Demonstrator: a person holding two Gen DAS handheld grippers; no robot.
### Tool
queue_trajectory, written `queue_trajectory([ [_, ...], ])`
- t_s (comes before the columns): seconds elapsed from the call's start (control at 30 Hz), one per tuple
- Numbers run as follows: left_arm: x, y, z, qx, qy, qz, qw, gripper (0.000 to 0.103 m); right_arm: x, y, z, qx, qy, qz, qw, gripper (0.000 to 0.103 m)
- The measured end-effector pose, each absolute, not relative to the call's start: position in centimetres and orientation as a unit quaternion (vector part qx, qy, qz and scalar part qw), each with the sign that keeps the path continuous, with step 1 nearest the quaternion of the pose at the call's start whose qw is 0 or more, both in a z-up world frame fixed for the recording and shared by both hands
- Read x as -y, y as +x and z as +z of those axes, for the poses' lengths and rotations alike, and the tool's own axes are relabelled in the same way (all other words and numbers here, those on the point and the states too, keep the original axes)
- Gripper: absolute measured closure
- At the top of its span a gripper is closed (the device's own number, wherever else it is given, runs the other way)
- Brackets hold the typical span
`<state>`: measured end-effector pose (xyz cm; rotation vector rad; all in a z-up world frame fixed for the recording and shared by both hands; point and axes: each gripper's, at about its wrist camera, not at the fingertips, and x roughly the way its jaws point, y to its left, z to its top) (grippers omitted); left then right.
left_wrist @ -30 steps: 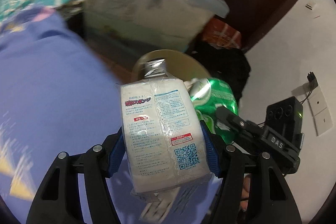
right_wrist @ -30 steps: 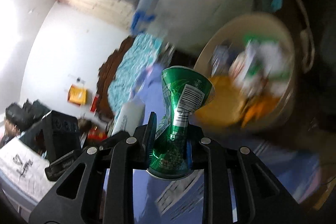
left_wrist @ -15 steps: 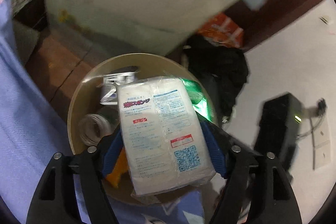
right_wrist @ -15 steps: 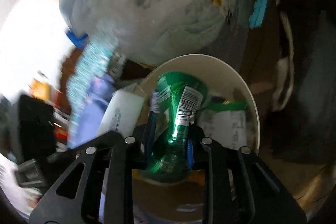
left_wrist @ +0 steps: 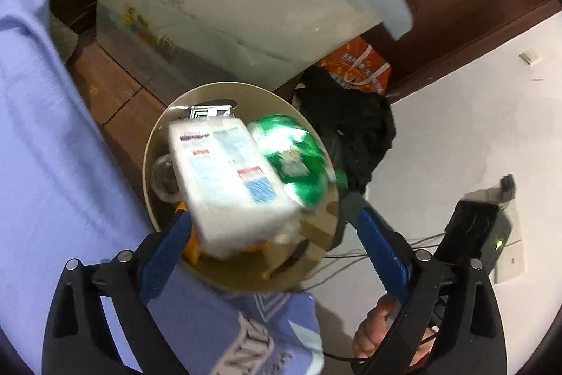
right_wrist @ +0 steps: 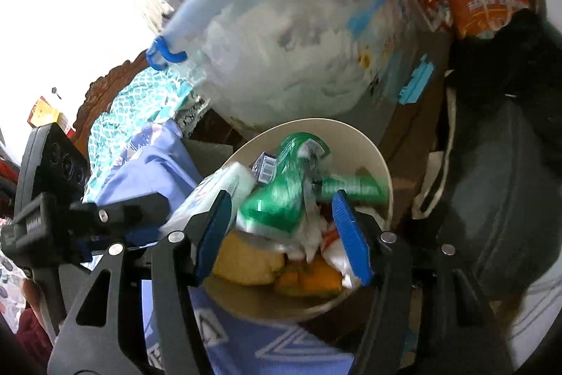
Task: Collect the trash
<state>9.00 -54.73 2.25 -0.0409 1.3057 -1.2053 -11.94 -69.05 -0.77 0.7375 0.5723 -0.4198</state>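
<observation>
Opening wide, the left gripper [left_wrist: 270, 220] lets the white pack [left_wrist: 224, 178] drop; the right gripper [right_wrist: 281, 217] frees the green can [right_wrist: 281, 195] over the bin [right_wrist: 381, 171].

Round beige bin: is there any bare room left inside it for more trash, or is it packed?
Mostly packed. The white printed packet and green crushed can fill the middle of the round beige bin. Orange scraps cover the near side. Bare patches: the inner wall behind the can, and the near-right wall by the open left gripper.
</observation>
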Motion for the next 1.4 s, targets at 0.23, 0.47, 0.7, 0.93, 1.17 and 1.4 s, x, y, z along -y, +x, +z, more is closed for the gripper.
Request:
queue_trajectory([
  [0.23, 49.4, 6.2, 4.6, -0.54, 0.004, -0.526, 0.657, 0.012, 63.8, -15.6, -0.5, -0.264, 0.383, -0.194, 0.864, 0.041],
  [0.47, 43.1, 2.8, 5.7, -0.494, 0.07, -0.511, 0.7, 0.012, 56.9, -17.9, -0.8, -0.266, 0.414, -0.18, 0.852, 0.034],
  [0.7, 35.8, 1.0, 6.7, -0.434, 0.133, -0.463, 0.761, 0.009, 51.5, -18.7, -0.2, -0.278, 0.42, -0.195, 0.842, 0.029],
  [0.93, 28.9, 0.7, 7.0, -0.419, 0.14, -0.409, 0.798, 0.009, 46.4, -18.3, 0.3, -0.299, 0.409, -0.207, 0.837, 0.026],
  [1.17, 22.3, 0.4, 7.9, -0.407, 0.104, -0.365, 0.831, 0.009, 41.9, -17.9, 2.0, -0.308, 0.382, -0.202, 0.847, 0.024],
  [1.4, 18.5, -0.2, 9.0, -0.389, 0.089, -0.341, 0.851, 0.009, 38.8, -17.6, 3.9, -0.308, 0.355, -0.199, 0.86, 0.022],
])
